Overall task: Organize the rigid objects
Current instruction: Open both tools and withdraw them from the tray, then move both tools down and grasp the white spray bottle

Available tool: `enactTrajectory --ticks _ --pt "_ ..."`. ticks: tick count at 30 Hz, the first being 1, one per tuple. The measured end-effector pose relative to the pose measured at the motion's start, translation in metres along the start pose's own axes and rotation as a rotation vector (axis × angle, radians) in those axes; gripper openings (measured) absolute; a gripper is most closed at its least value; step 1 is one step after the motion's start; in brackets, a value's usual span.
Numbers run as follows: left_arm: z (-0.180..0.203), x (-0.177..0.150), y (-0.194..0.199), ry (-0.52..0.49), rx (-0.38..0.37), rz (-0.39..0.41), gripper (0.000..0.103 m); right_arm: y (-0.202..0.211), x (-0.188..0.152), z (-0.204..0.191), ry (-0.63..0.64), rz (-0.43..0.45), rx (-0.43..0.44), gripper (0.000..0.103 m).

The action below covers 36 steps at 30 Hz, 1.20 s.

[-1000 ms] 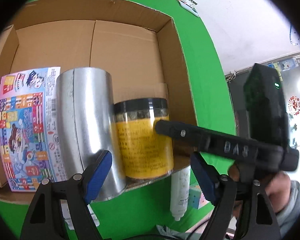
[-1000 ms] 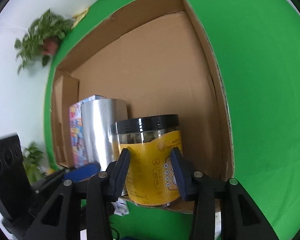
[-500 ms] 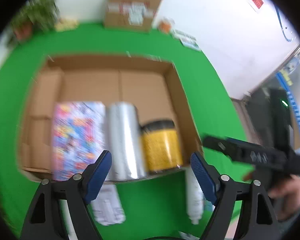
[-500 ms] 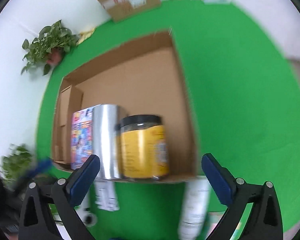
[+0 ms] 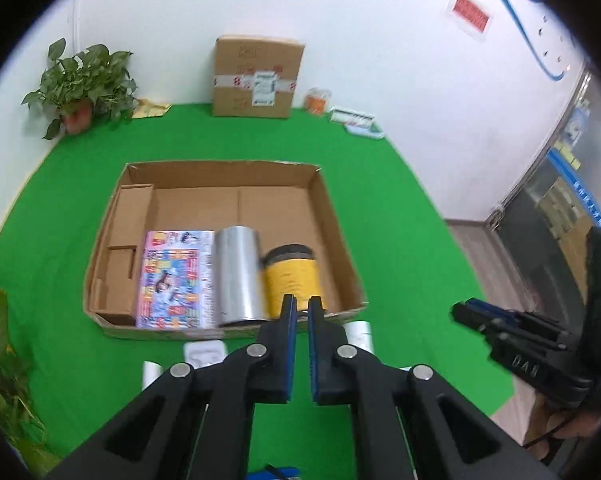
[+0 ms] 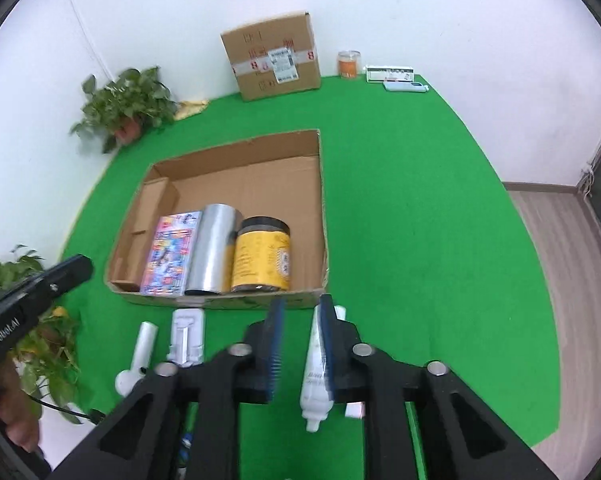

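Observation:
An open cardboard box point(image 5: 332, 216) point(image 6: 322, 200) lies on the green mat. Along its near wall lie a colourful printed carton point(image 5: 176, 278) point(image 6: 170, 254), a silver cylinder point(image 5: 238, 274) point(image 6: 212, 252) and a yellow jar with a black lid point(image 5: 292, 276) point(image 6: 262, 260). My left gripper point(image 5: 299, 344) is held back above the mat in front of the box, its jaws nearly together and empty. My right gripper point(image 6: 300, 344) is also pulled back, jaws a narrow gap apart and empty, above a white tube point(image 6: 316, 372).
More white items lie on the mat before the box: a flat white pack point(image 6: 186, 334) and a white bottle point(image 6: 138, 356). A taped cardboard carton point(image 5: 256, 76), an orange jar point(image 6: 348, 64), small boxes and potted plants point(image 5: 84, 88) stand by the far wall.
The right gripper let go of the yellow jar, leaving it in the box. Both grippers pulled back and up from the box, and both have closed their jaws to a narrow gap.

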<state>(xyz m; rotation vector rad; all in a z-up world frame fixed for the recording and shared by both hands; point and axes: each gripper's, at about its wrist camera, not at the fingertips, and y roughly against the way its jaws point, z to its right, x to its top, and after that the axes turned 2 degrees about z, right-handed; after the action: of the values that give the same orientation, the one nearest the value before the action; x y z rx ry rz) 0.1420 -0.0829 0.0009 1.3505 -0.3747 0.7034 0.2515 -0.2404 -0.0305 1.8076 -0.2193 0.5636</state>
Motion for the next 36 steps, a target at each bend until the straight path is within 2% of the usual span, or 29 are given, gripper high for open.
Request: enactTrajectory --ticks 1,2,3,5,7,14,18,20,24,28,36 --pt "0.004 -0.004 0.002 0.002 0.009 -0.002 0.057 0.009 -0.006 0.001 -0.001 0.008 0.000 0.083" --pt "0.008 -0.008 0.005 0.006 0.013 -0.004 0.082 0.018 -0.011 0.003 -0.012 0.033 0.003 0.102" --pt "0.011 -0.013 0.008 0.012 0.015 0.003 0.102 0.027 -0.016 0.006 -0.021 0.059 0.004 0.101" --pt "0.016 -0.022 0.017 0.003 0.027 0.028 0.102 0.038 -0.025 0.009 -0.021 0.065 0.001 0.102" --pt "0.020 -0.032 0.020 -0.013 0.054 0.005 0.102 0.041 -0.034 0.009 -0.011 0.048 0.009 0.102" --pt "0.008 -0.048 0.026 0.014 0.074 -0.031 0.102 0.034 -0.058 0.009 0.003 -0.010 0.004 0.102" --pt "-0.011 -0.056 0.010 0.040 0.121 -0.105 0.102 -0.009 -0.070 0.009 0.002 -0.186 0.092 0.102" --pt "-0.022 -0.059 -0.001 0.054 0.124 -0.156 0.102 -0.036 -0.086 0.009 0.007 -0.288 0.069 0.102" --pt "-0.047 -0.063 -0.026 0.072 0.095 -0.253 0.102 -0.074 -0.107 0.017 -0.065 -0.391 0.043 0.101" --pt "-0.072 -0.061 -0.046 0.073 0.069 -0.306 0.102 -0.104 -0.105 0.017 -0.098 -0.399 0.006 0.099" --pt "-0.115 -0.056 -0.093 0.025 -0.016 -0.397 0.102 -0.182 -0.074 0.010 -0.100 -0.437 -0.079 0.091"
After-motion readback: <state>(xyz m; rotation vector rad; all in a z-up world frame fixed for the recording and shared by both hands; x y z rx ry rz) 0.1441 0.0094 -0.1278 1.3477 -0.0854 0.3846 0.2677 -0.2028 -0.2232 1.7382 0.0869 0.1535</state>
